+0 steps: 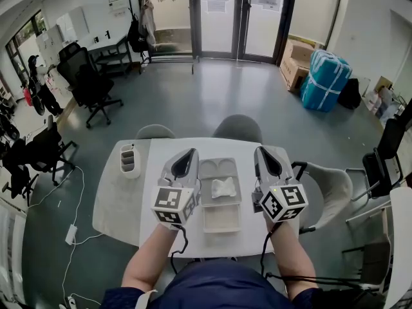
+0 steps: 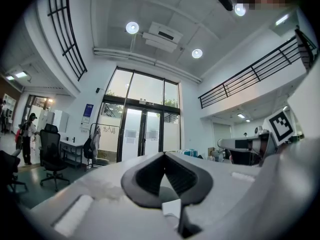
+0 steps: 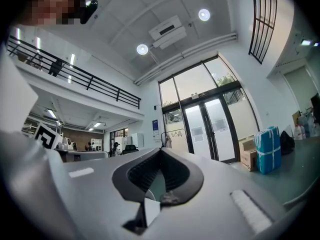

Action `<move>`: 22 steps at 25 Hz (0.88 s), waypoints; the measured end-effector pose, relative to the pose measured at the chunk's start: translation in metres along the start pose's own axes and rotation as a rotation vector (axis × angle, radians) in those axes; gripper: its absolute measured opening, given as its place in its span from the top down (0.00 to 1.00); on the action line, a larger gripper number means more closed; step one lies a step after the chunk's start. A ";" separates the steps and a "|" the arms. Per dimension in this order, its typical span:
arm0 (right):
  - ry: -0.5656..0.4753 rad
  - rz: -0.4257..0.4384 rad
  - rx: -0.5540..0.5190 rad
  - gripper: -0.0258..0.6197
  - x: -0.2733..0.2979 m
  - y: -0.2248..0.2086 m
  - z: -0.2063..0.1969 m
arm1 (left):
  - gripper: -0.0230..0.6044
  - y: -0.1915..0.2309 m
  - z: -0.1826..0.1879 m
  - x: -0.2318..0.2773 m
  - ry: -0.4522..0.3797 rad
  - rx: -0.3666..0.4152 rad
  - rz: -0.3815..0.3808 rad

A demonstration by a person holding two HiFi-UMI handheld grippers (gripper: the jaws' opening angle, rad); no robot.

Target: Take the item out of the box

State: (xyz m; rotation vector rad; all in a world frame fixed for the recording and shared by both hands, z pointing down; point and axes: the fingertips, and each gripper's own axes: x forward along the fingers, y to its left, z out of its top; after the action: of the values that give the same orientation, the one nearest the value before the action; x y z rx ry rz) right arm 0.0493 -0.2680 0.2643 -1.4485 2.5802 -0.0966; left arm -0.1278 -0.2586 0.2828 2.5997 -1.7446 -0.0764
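1. Left claw (image 1: 188,153): we find its jaws closed tip to tip with nothing between them. It is held level above the worktop (image 1: 116,201), just left of the box.
2. Right claw (image 1: 264,152): we read its jaws as closed too, and empty. It sits just right of the box.
3. Open white box (image 1: 222,228): it lies on the worktop between the two claws.
4. Crumpled white item (image 1: 223,187): it lies inside the box near its middle, and we see neither claw touching it.
5. Small compartment organiser (image 1: 129,160): it stands at the worktop's far left.
6. Two grey chairs (image 1: 237,127): they are behind the worktop.
7. Black office chair (image 1: 95,85): far left.
8. Blue wrapped bundles (image 1: 325,77) beside cardboard boxes (image 1: 295,62): far right.
9. Glass doors (image 1: 239,17): farthest off.
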 end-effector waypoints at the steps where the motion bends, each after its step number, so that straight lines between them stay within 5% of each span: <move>1: -0.001 0.002 -0.001 0.96 0.000 0.001 0.000 | 0.96 0.000 0.000 0.001 0.000 -0.002 -0.002; 22: 0.010 0.003 -0.041 0.96 -0.006 0.003 -0.005 | 0.96 -0.005 -0.004 0.007 0.009 -0.010 -0.030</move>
State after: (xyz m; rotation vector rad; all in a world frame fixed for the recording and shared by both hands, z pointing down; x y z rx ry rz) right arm 0.0489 -0.2611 0.2695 -1.4612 2.6066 -0.0512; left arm -0.1200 -0.2628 0.2861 2.6154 -1.6979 -0.0738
